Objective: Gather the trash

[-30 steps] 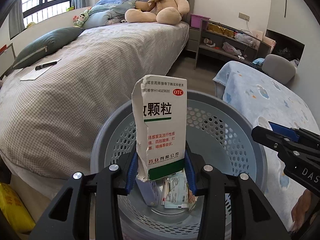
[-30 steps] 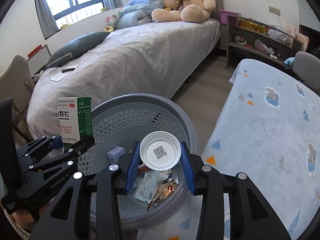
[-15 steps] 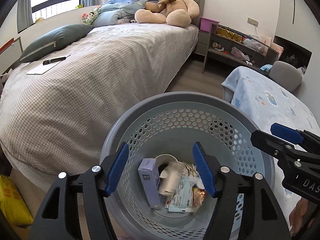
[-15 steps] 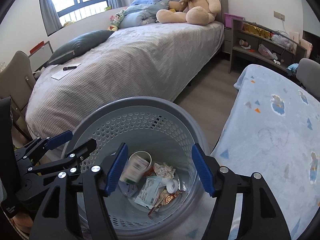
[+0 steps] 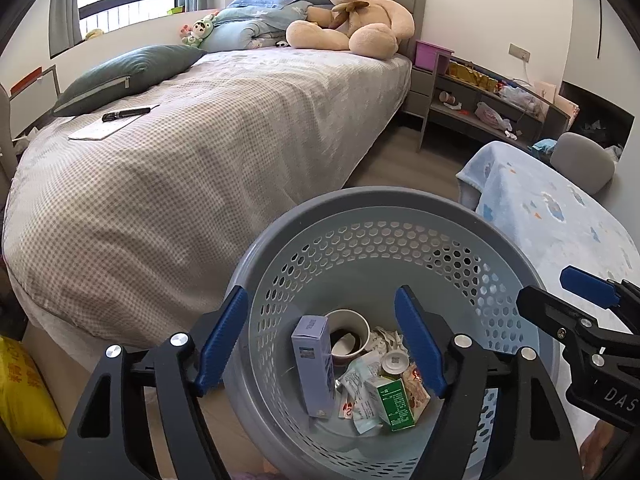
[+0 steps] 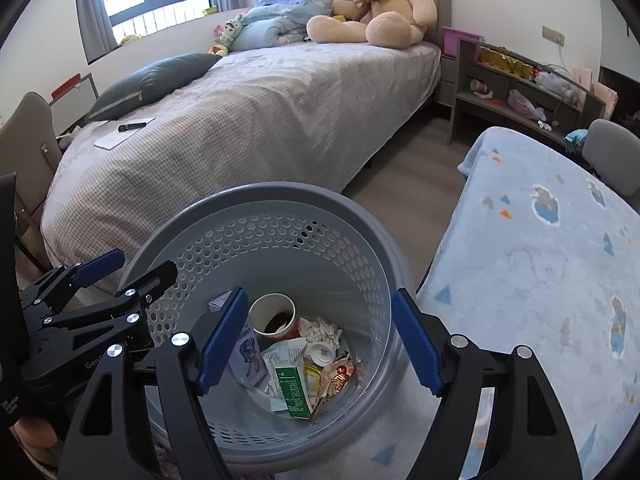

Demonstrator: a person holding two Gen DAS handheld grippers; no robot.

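Green-white box (image 5: 394, 401) among binned wrappers

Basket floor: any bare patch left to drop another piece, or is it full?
Bare floor shows along the near wall of the basket, below the green carton and purple box. The middle and far side are crowded: paper cup, crumpled paper, wrappers. Both tongs, left and right, hang open above.
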